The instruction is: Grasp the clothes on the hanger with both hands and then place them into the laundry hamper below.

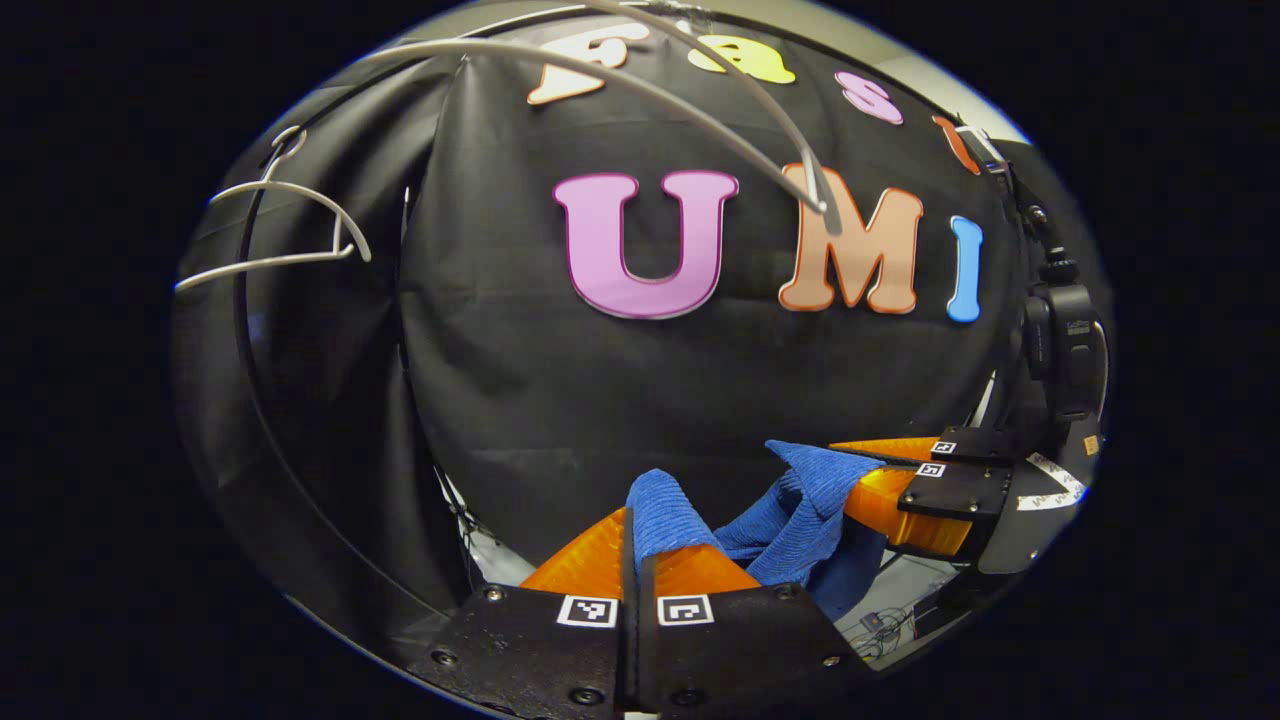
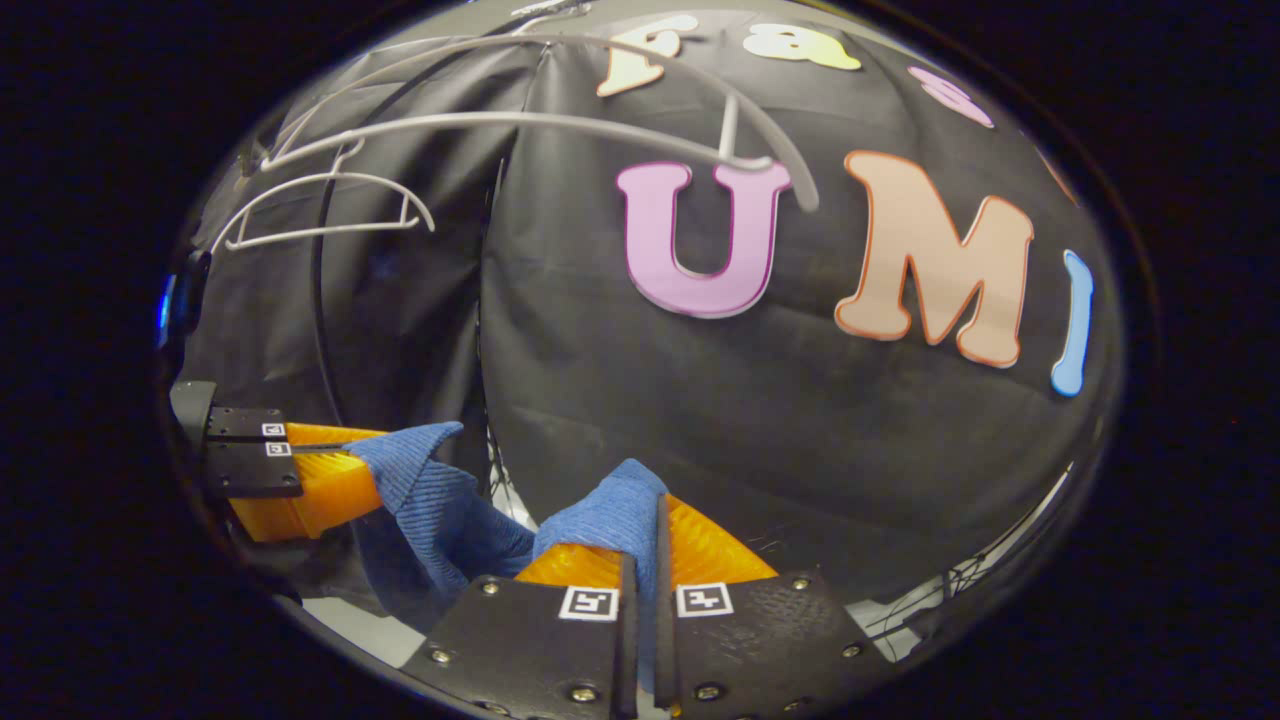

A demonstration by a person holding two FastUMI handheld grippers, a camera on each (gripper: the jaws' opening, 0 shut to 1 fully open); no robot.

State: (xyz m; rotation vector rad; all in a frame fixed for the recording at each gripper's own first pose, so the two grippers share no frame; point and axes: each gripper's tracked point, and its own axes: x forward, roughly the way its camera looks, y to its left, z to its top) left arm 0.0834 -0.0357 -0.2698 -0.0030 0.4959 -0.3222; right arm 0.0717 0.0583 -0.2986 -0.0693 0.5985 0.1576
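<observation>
Both grippers are clamped on the blue garment [image 1: 800, 520], which hangs slack between them below the empty white hangers [image 1: 290, 225]. The left gripper [image 1: 640, 560] has its orange fingers pressed together with a fold of ribbed knit pinched up between them; the right gripper [image 2: 640, 550] does the same on its own bunch of cloth.

From the left gripper view, the right one comes in from the side, its fingertips buried in the fabric. This cloth looks soft and light, sagging and folding freely, so it should drop easily and won't hold any shape. The ribbed weave probably gives decent grip. Holding two well-separated bunches seems sensible, keeping loose ends from trailing.

The hamper isn't something I can place here. Writing: small square black-and-white markers on the gripper bodies, no readable brand on the garment.
</observation>
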